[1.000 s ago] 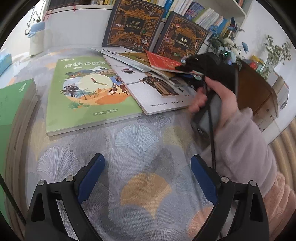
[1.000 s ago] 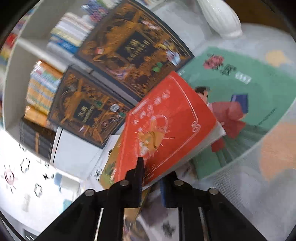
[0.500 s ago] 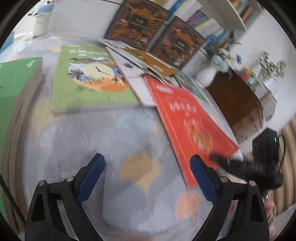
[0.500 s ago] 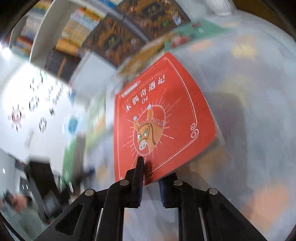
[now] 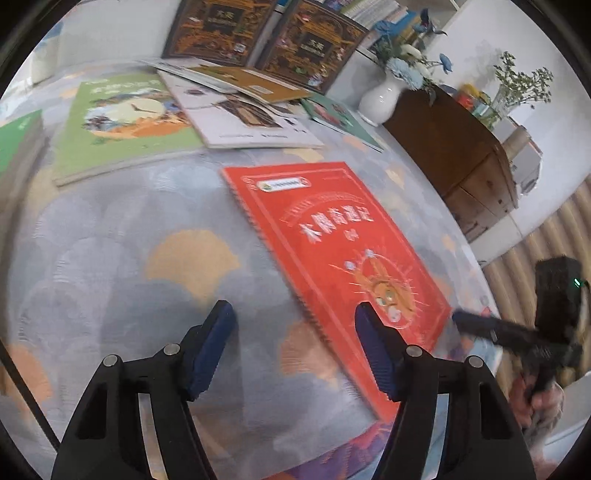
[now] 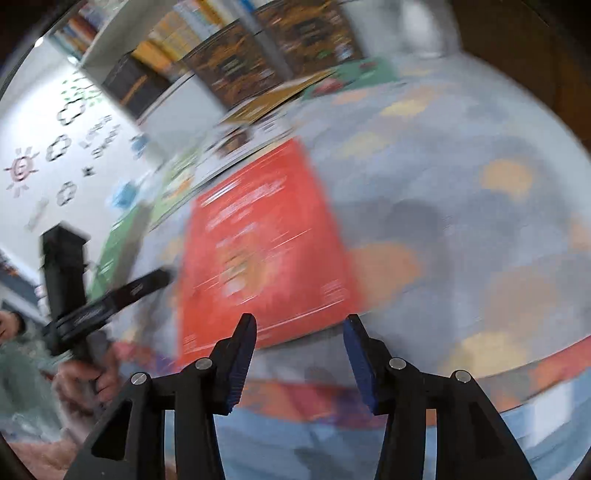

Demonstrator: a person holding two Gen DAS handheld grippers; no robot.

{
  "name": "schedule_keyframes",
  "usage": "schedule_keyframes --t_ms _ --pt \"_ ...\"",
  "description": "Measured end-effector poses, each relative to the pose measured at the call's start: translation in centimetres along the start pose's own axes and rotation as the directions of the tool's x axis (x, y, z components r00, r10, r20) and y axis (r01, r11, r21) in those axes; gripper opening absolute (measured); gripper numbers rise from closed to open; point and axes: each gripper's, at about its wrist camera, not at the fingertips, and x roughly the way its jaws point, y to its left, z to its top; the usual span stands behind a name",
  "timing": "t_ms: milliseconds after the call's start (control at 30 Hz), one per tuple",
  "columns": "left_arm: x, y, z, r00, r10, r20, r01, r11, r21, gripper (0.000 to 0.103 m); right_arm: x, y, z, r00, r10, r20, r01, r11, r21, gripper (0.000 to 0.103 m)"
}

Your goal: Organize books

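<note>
A red spiral-bound book (image 5: pixel 340 251) lies flat on the patterned tablecloth (image 5: pixel 129 277). My left gripper (image 5: pixel 295 332) hangs over the book's near left edge. Its blue-padded jaws are closing, one finger over the cover and one beside the book, and neither pad presses on it. In the blurred right wrist view the red book (image 6: pixel 266 251) lies just ahead of my right gripper (image 6: pixel 299 332). Those jaws are opening and hold nothing. The right gripper (image 5: pixel 465 321) also shows at the book's near right corner, and the left gripper (image 6: pixel 162 277) at the book's left.
Farther back lie a green book (image 5: pixel 122 122), a white book (image 5: pixel 240 122), an ochre book (image 5: pixel 251 83) and a teal book (image 5: pixel 340 118). Two dark ornate books (image 5: pixel 221 29) lean against the shelf. A green stack (image 5: pixel 18 140) is at the left, a white vase (image 5: pixel 380 99) and a wooden cabinet (image 5: pixel 454 147) at the right.
The right gripper carried the red book from the far pile to the near table, laid it flat and opened. The left gripper swung toward the book and its jaws narrowed.
</note>
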Motion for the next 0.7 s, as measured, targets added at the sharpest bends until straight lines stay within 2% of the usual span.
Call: schedule_keyframes --t_ms 67,167,233,300,367,400,433,467,500,600,700 --pt "0.5 -0.5 0.0 1.000 -0.025 -0.018 0.026 1.000 0.013 0.065 0.3 -0.9 1.7 1.000 0.020 -0.024 -0.021 0.999 -0.039 0.048" --pt "1.2 -1.3 0.3 0.999 -0.014 -0.030 0.015 0.999 0.032 0.065 2.9 -0.8 4.3 0.986 0.086 -0.141 -0.104 0.986 -0.129 0.048" --pt "1.4 -0.9 0.6 0.998 -0.046 -0.038 0.046 0.999 -0.006 0.055 4.5 -0.9 5.8 0.970 0.158 -0.184 -0.189 0.968 -0.162 0.048" --pt "1.7 -0.3 1.2 0.997 -0.061 -0.039 0.060 0.998 -0.031 0.047 5.9 -1.4 7.5 0.943 0.254 -0.214 -0.285 0.949 -0.133 0.048" --pt "1.9 0.3 1.5 0.996 -0.081 -0.039 0.078 0.995 -0.060 0.044 7.7 -1.7 9.0 0.901 0.369 -0.226 -0.405 0.905 -0.135 0.048" --pt "2.2 0.6 1.8 0.996 -0.083 -0.036 0.080 0.994 -0.072 0.039 8.3 -2.2 9.4 0.883 0.419 -0.211 -0.449 0.886 -0.120 0.043" --pt "2.4 0.8 2.1 0.997 -0.067 -0.034 0.064 0.995 -0.075 0.031 9.1 -2.9 9.9 0.867 0.463 -0.183 -0.480 0.875 -0.065 0.030" --pt "2.5 0.8 2.3 0.999 -0.032 -0.031 0.030 0.998 -0.062 0.025 9.5 -3.1 10.1 0.871 0.458 -0.175 -0.472 0.880 -0.045 0.024" --pt "2.6 0.8 2.4 1.000 -0.019 -0.025 0.018 0.998 -0.053 0.024 9.6 -3.2 10.2 0.877 0.447 -0.174 -0.460 0.887 -0.041 0.019" --pt "2.7 0.7 2.6 0.999 -0.008 -0.031 0.006 0.999 -0.050 0.024 9.3 -2.8 9.8 0.889 0.427 -0.165 -0.443 0.894 -0.071 0.018" --pt "2.5 0.5 2.9 0.999 0.012 -0.048 -0.015 0.999 -0.044 0.024 8.7 -1.6 9.6 0.919 0.360 -0.163 -0.381 0.917 -0.122 0.018"
